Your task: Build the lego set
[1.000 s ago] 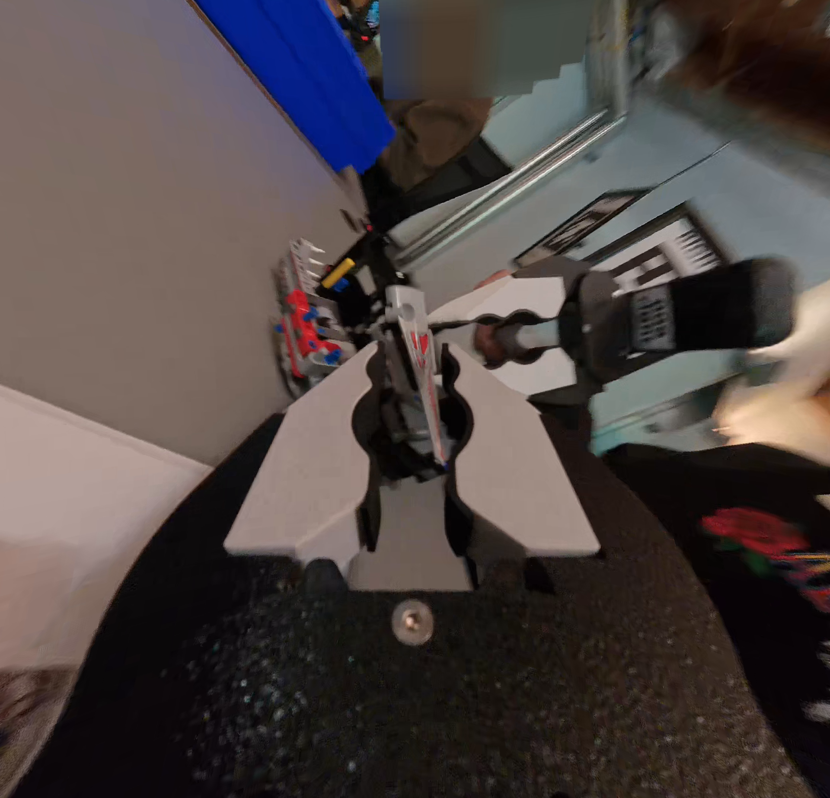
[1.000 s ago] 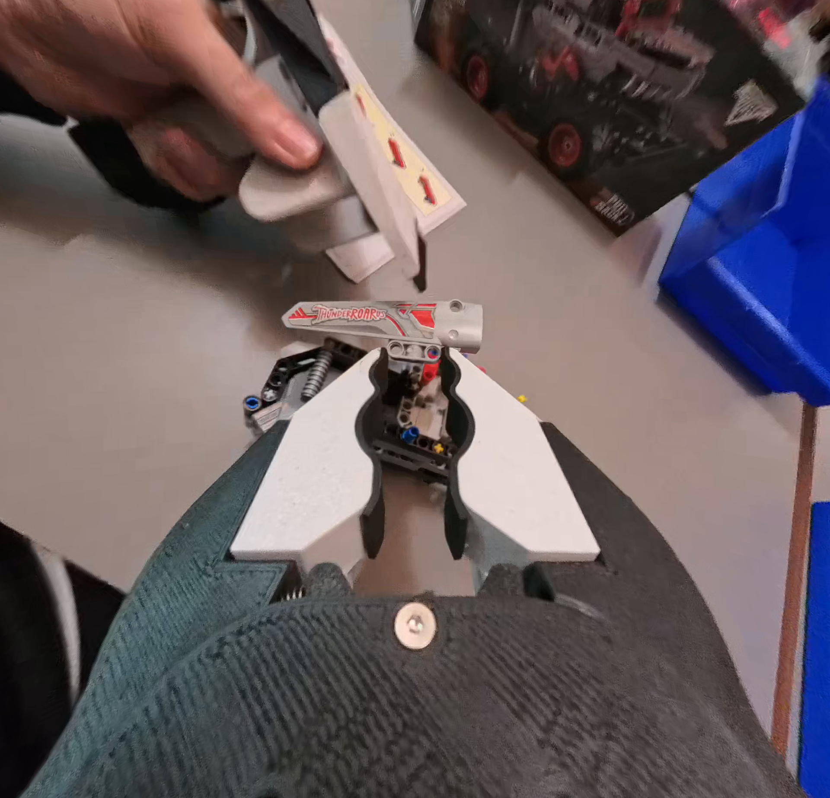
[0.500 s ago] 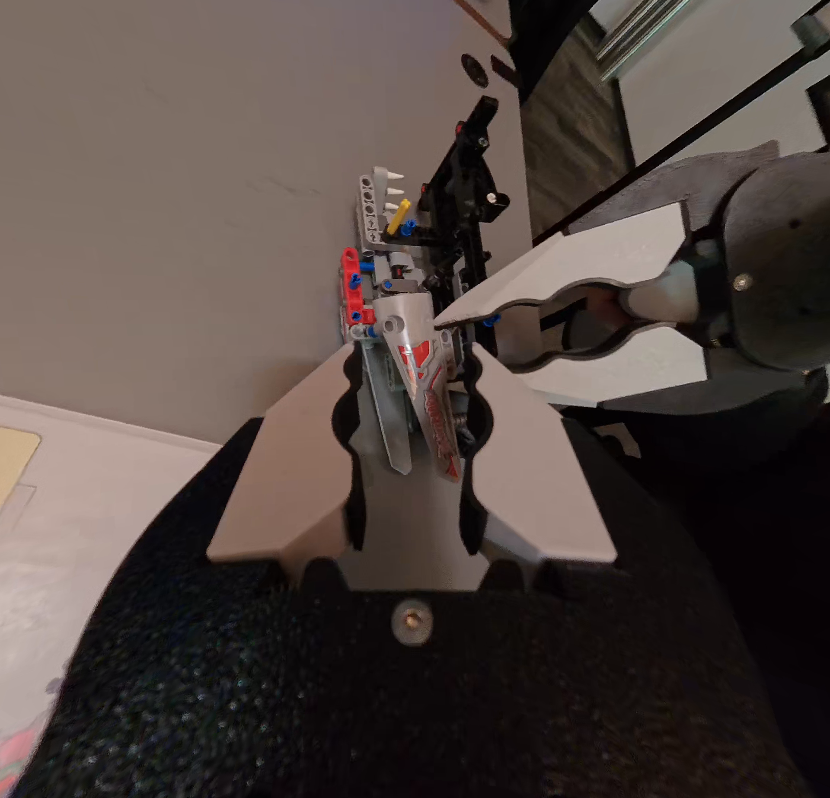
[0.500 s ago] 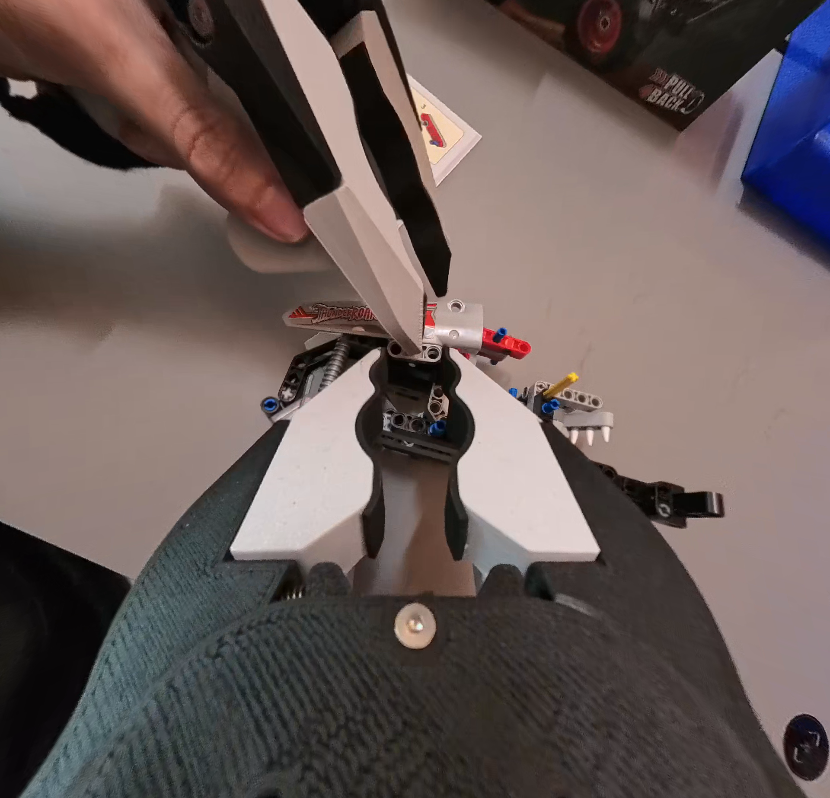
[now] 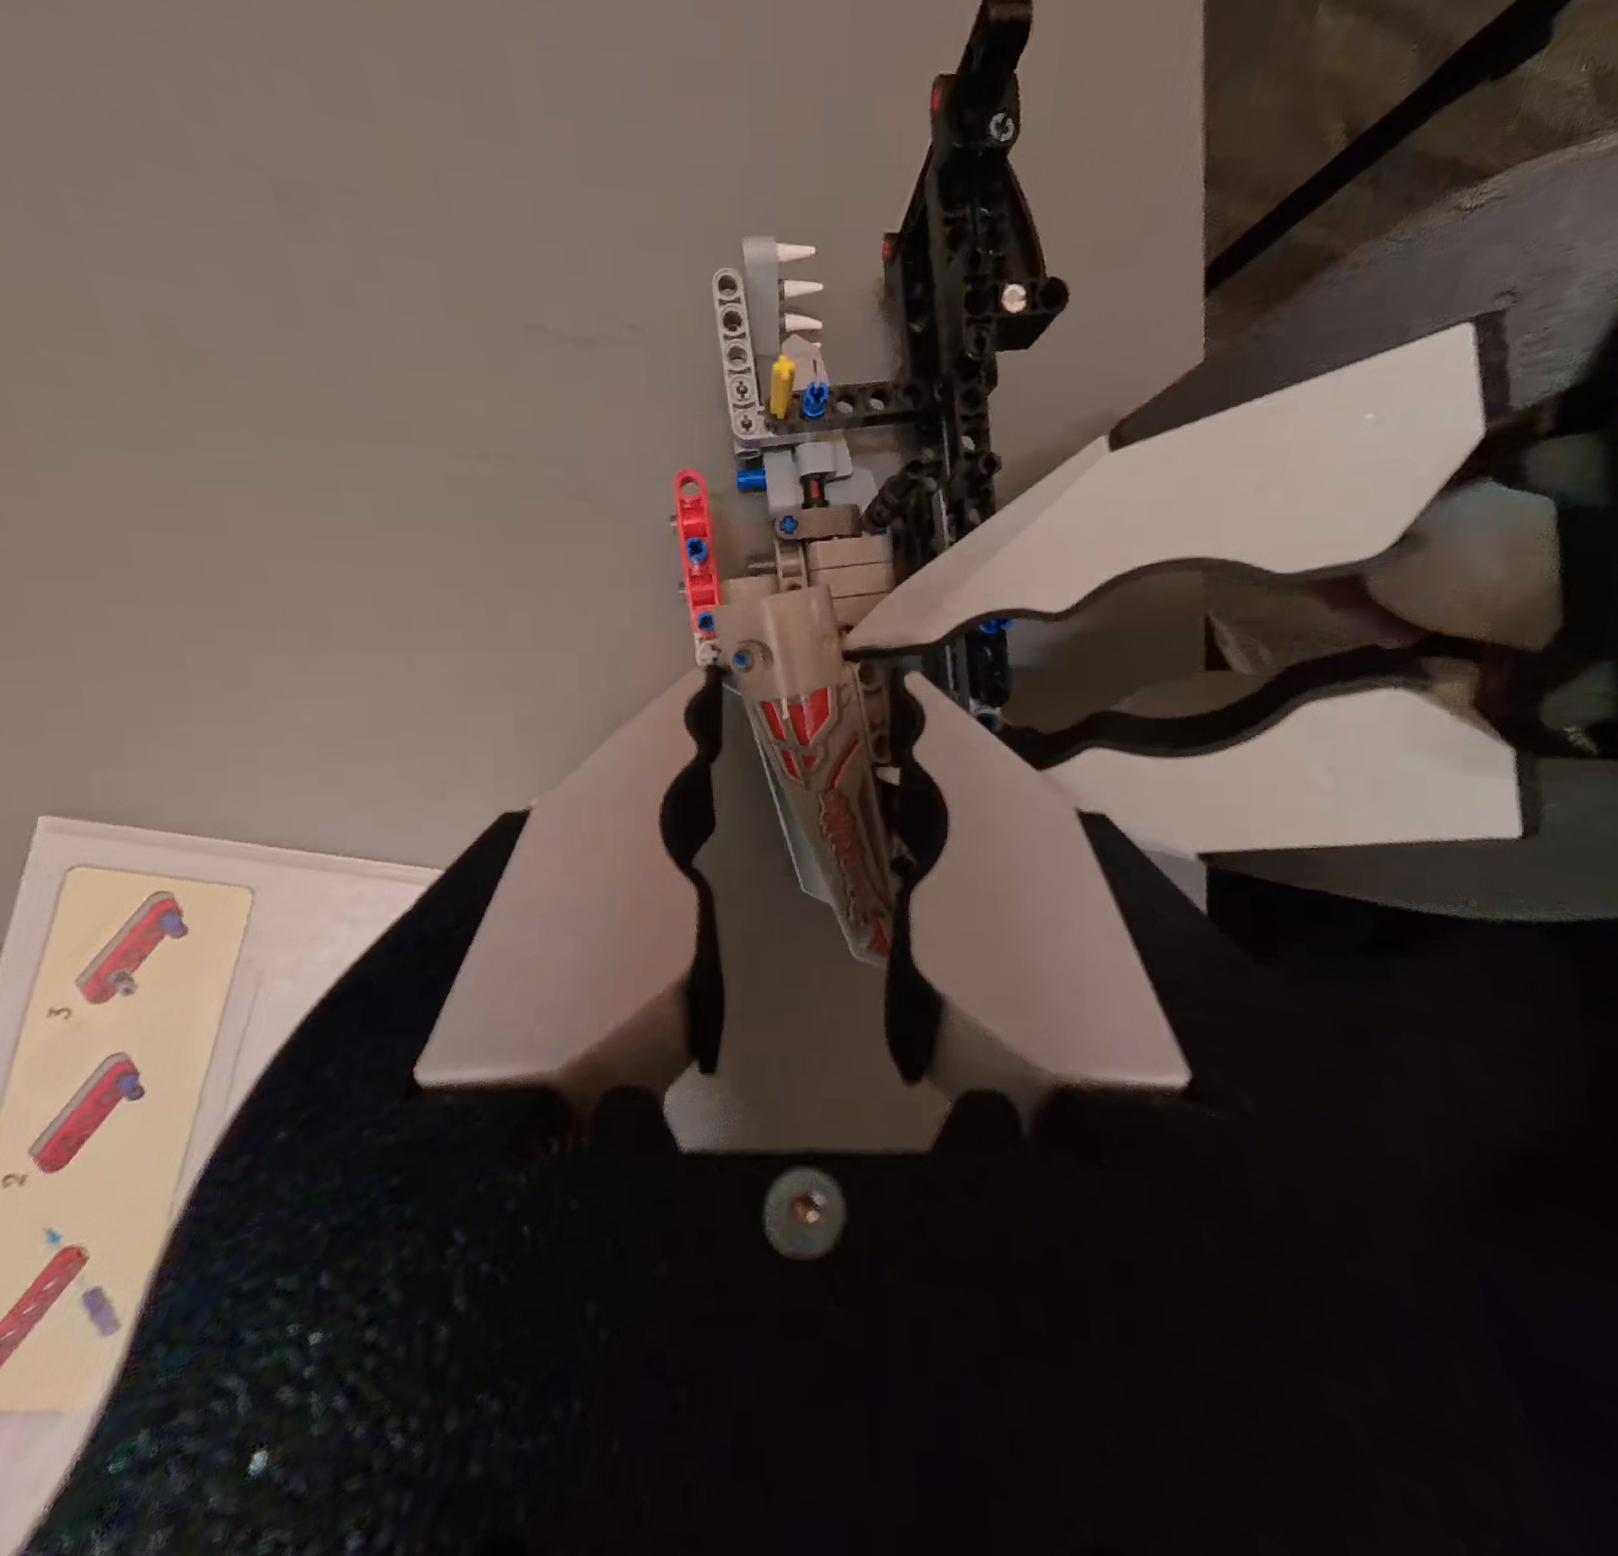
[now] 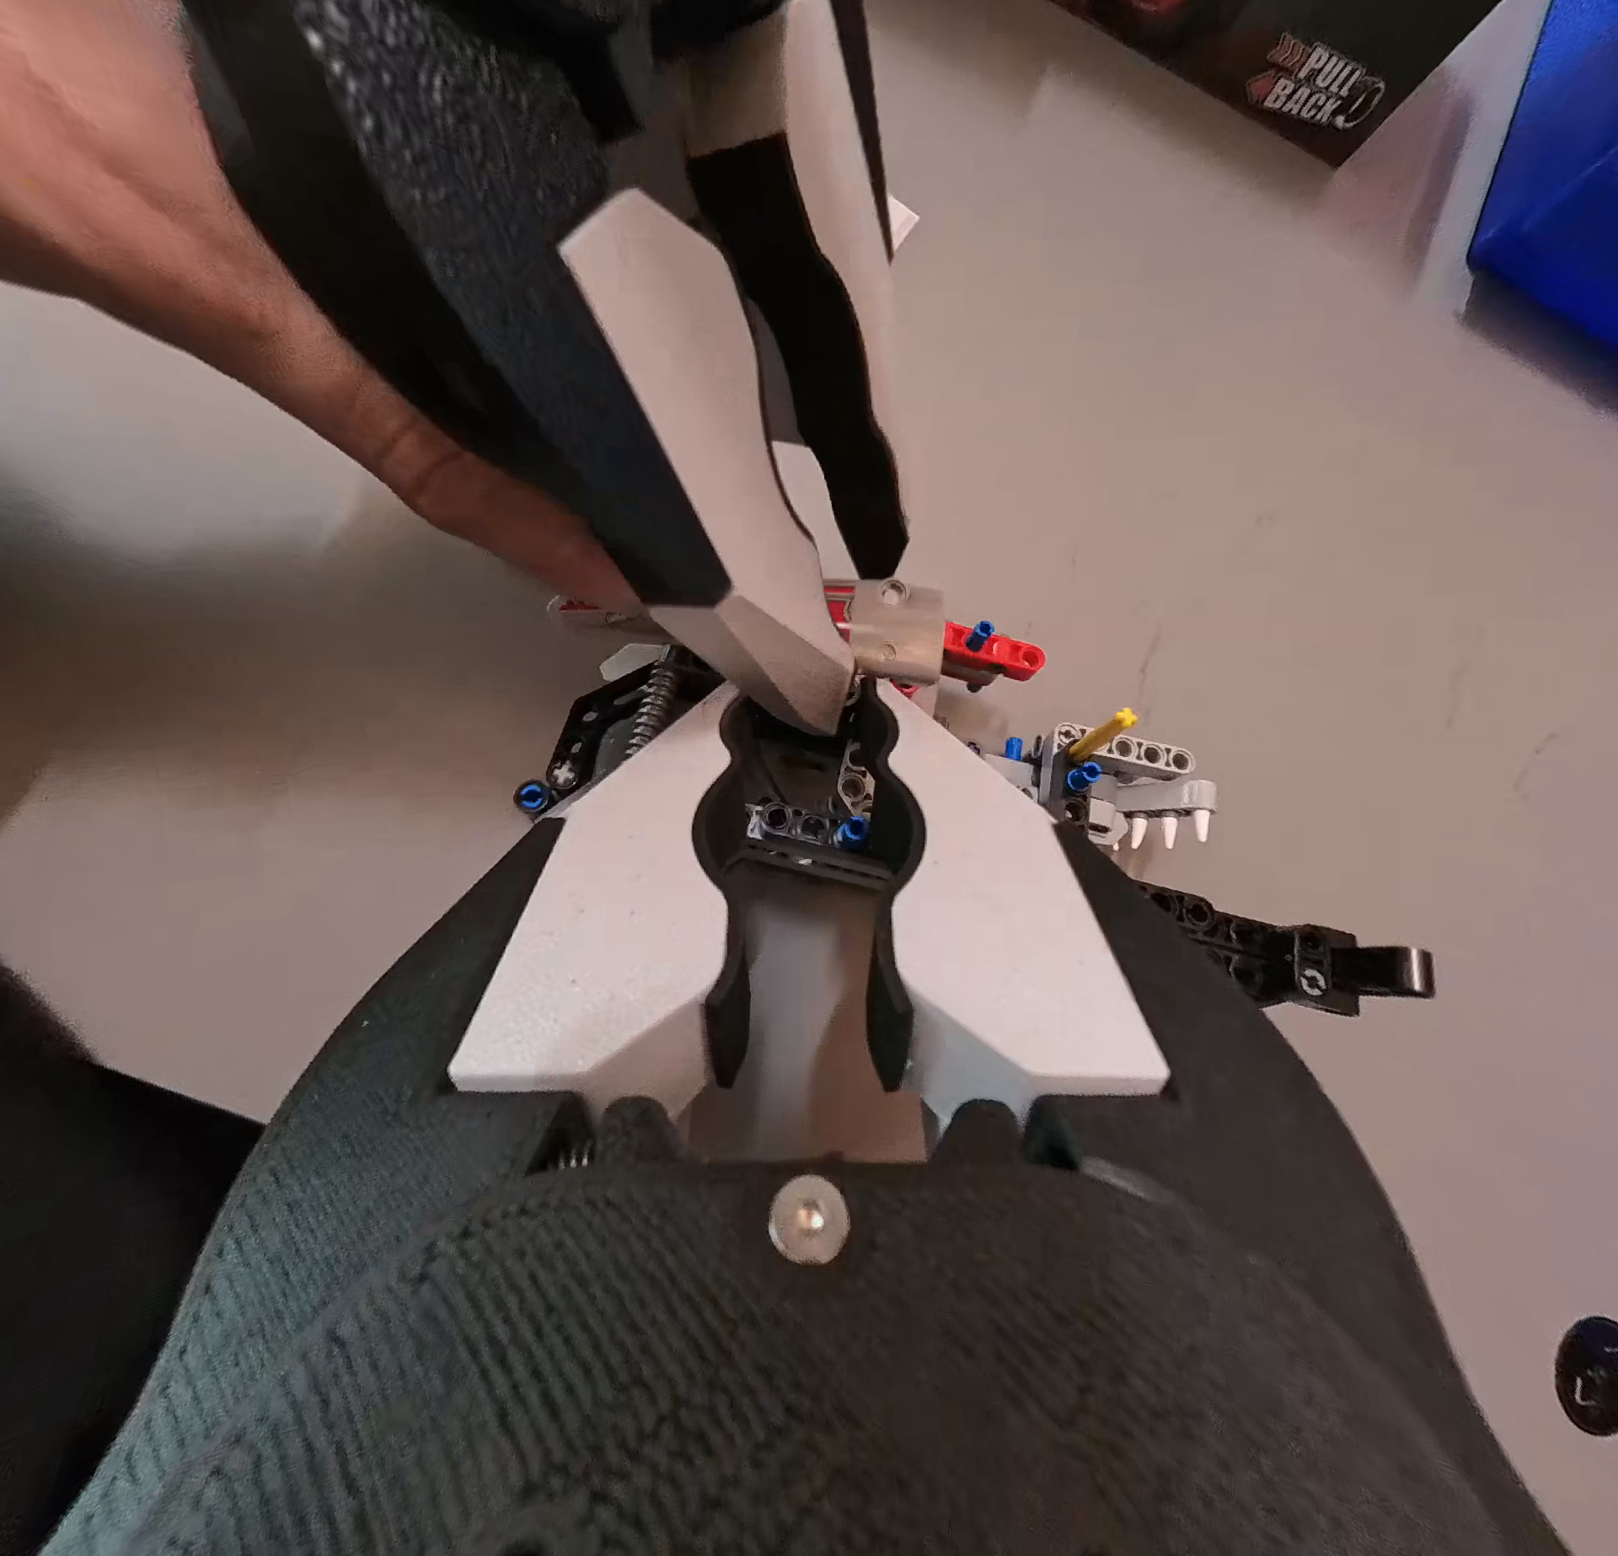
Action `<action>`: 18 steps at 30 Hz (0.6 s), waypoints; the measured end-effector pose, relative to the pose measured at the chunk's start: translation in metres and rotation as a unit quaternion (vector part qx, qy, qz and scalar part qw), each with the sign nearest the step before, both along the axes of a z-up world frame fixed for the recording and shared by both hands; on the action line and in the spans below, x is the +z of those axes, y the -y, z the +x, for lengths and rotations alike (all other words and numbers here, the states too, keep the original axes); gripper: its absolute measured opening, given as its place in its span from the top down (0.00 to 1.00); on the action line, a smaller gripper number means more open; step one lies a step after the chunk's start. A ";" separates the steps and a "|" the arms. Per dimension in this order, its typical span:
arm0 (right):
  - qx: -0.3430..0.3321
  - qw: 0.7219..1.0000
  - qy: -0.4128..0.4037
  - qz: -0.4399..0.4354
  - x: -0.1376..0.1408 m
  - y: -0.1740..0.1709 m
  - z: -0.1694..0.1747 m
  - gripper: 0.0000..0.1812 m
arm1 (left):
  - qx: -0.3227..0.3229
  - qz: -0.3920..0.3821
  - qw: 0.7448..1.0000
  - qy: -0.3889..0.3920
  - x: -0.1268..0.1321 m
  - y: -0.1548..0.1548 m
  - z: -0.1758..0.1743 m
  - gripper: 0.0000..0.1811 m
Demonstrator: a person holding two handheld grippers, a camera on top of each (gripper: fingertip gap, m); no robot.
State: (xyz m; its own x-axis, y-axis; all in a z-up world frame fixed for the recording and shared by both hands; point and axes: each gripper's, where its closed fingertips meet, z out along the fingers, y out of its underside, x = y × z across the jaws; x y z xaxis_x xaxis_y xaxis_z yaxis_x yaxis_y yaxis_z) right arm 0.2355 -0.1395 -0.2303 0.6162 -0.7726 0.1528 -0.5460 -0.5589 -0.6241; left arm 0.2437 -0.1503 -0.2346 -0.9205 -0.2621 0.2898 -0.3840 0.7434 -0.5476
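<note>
- On the grey bench (image 5: 350, 375), the half-built lego model (image 6: 814, 822) lies beside the instruction sheet (image 5: 131, 1032); it looks light, rigid and knobbly, and its pinned joints could probably pop under twisting.
- Right gripper (image 6: 810, 726) pinches the model's black frame (image 5: 963, 288), likely the sturdiest hold.
- Left gripper (image 5: 805, 691) stands spread astride the grey stickered panel (image 5: 814, 770), which looks smooth and slippery.
- Beyond that panel, the red beam (image 6: 994, 651) and white teeth (image 6: 1169, 826) look fragile, so best avoided.
</note>
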 end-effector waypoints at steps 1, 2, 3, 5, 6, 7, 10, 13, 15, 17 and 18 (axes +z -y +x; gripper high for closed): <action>0.000 1.000 -0.001 -0.004 0.000 0.000 0.000 0.88 | 0.000 0.011 1.000 0.011 0.000 -0.001 0.000 0.80; 0.001 1.000 -0.002 -0.009 0.000 -0.001 -0.001 0.88 | -0.002 0.022 1.000 0.022 0.000 -0.002 0.000 0.81; 0.001 1.000 -0.002 -0.013 0.000 -0.001 -0.001 0.88 | -0.003 0.032 0.999 0.031 0.001 -0.002 -0.001 0.81; 0.000 1.000 -0.003 -0.014 0.000 -0.002 -0.001 0.88 | -0.003 0.048 0.998 0.042 0.001 -0.004 -0.002 0.82; 0.000 1.000 -0.002 -0.013 0.000 -0.002 -0.001 0.88 | -0.004 0.052 0.998 0.046 0.001 -0.004 -0.002 0.82; -0.002 1.000 -0.001 -0.012 0.000 -0.002 -0.001 0.88 | -0.003 0.053 0.997 0.049 0.001 -0.004 -0.001 0.82; -0.005 1.000 0.001 -0.002 0.000 -0.002 -0.001 0.88 | 0.003 0.053 0.998 0.044 0.001 -0.004 -0.002 0.82; -0.006 1.000 0.007 0.002 0.000 -0.002 -0.001 0.88 | 0.007 0.050 0.998 0.038 0.001 -0.004 -0.002 0.82; -0.008 1.000 0.015 0.006 0.000 -0.001 0.001 0.88 | 0.009 0.043 0.998 0.041 0.001 -0.002 -0.001 0.83; -0.004 1.000 0.017 0.014 -0.001 -0.001 0.000 0.88 | 0.009 0.038 0.998 0.040 0.000 -0.002 -0.001 0.83; -0.002 1.000 0.021 0.016 -0.001 0.000 0.000 0.88 | 0.011 0.035 0.999 0.040 0.000 -0.001 -0.001 0.83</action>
